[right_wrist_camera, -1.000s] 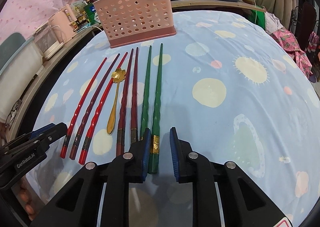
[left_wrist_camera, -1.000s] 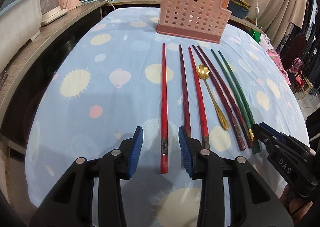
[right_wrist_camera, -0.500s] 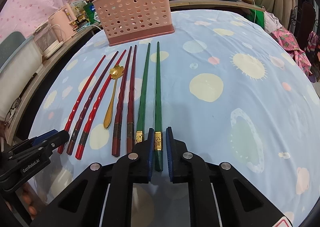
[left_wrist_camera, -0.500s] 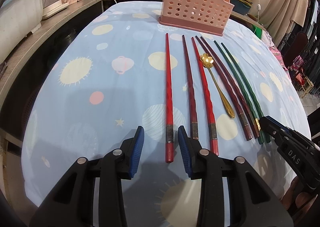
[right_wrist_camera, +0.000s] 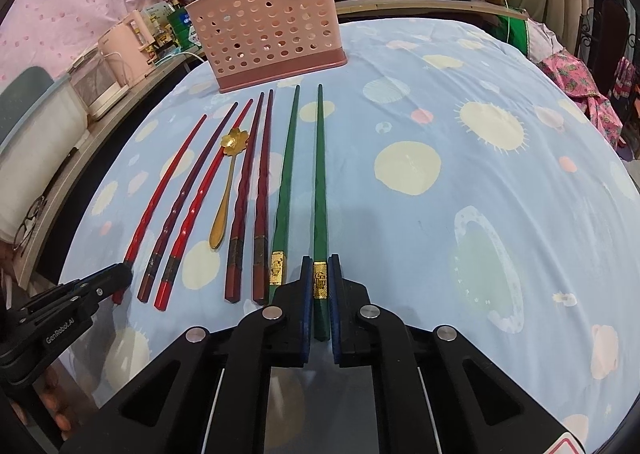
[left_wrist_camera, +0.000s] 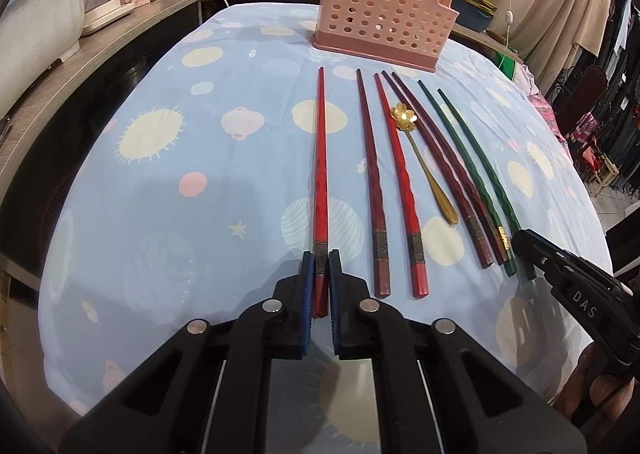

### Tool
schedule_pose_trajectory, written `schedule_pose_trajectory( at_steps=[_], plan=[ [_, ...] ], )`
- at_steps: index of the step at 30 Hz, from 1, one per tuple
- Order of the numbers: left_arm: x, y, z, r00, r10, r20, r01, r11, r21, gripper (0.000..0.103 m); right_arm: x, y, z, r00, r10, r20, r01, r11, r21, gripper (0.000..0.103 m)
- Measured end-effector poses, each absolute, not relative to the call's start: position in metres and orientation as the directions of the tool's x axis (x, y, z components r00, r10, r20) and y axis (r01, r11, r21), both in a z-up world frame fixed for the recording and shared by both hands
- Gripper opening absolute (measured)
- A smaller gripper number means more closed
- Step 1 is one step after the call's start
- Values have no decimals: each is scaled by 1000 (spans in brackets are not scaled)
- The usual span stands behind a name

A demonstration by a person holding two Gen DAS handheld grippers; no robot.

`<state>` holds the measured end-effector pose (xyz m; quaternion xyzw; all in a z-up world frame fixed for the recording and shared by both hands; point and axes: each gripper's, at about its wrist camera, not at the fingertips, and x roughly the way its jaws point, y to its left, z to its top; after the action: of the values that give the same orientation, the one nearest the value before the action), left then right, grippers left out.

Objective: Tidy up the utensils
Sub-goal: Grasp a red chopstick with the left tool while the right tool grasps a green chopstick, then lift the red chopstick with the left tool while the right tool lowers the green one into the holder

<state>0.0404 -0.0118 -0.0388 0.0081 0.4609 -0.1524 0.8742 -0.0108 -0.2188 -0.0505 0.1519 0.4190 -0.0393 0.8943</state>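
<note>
the black plastic left gripper [left_wrist_camera: 321,282] had blue ribbed pads [left_wrist_camera: 307,286], silver round screws and white "genrobot.ai" lettering on its side. the black plastic right gripper [right_wrist_camera: 321,286] matched it, with white "das" lettering on its side.

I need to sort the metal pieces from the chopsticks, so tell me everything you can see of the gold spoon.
The gold spoon looks like shiny metal, with a flower-shaped bowl and a thin stem widening into a rounded handle end. It lies flat on the blue patterned tablecloth, bowl toward the pink perforated basket, handle toward the grippers. It sits within the row of chopsticks, a bright red chopstick on one side and a dark red pair on the other. Neither gripper touches it.
</note>
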Motion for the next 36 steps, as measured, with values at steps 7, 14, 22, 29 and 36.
schedule_pose_trajectory(
  at_steps=[7,14,22,29,36],
  plan=[
    [38,-2,-7,572,-289,-768,262,951,-163,7,-23,-227,-24,696,50,-716,202,943,263,7],
    [52,6,56,668,-306,-678,258,950,-175,7,-18,-244,29,779,39,-626,185,939,289,7],
    [90,-3,141,783,-327,-529,288,944,-158,7,11,-268,96,868,17,-497,162,936,314,7],
    [121,-20,194,834,-339,-435,307,941,-143,7,41,-286,136,904,6,-427,150,932,331,7],
    [145,-34,242,868,-371,-329,331,928,-173,7,70,-300,179,947,2,-322,125,920,373,7]
  ],
)
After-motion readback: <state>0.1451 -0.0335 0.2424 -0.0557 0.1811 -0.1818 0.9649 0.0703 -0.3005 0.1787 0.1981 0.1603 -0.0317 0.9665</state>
